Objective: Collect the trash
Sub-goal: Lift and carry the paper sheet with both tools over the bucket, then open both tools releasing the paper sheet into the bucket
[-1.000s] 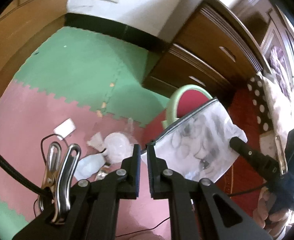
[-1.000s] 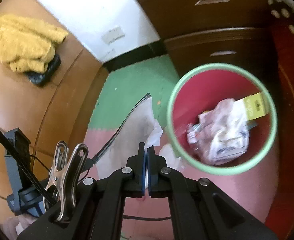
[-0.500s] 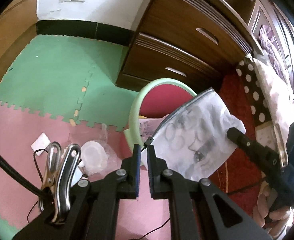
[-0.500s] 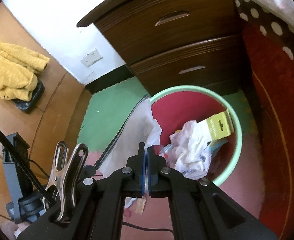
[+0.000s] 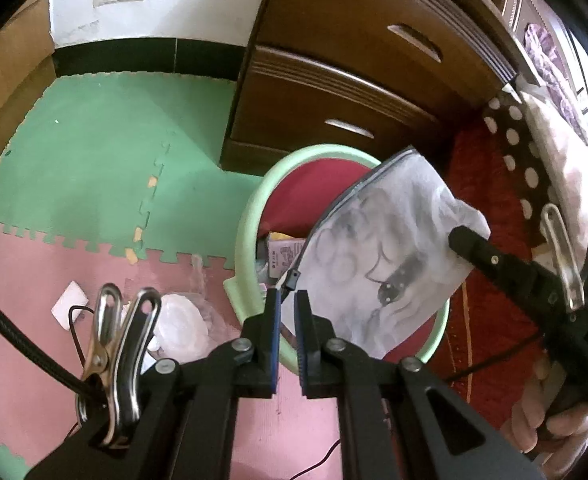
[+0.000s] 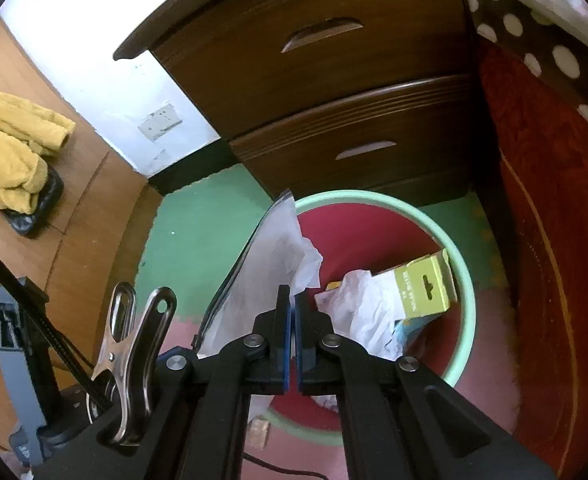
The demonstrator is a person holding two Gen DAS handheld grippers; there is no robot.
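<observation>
Overhead, zip pouch (image 5: 386,256) stretched slantwise between both tongs above bin (image 5: 246,216).

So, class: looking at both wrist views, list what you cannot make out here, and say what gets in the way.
- Left wrist view: most of the bin's contents, hidden behind the zip bag.
- Right wrist view: print on the yellow-green card, too small to read.
- Left wrist view: floor litter by the bin, partly behind the left gripper and its steel clip.
- Right wrist view: the right gripper covers the bag corner it pinches.

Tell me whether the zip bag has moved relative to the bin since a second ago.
Yes. The zip bag, pinched by both grippers, has shifted over the green-rimmed bin.
</observation>
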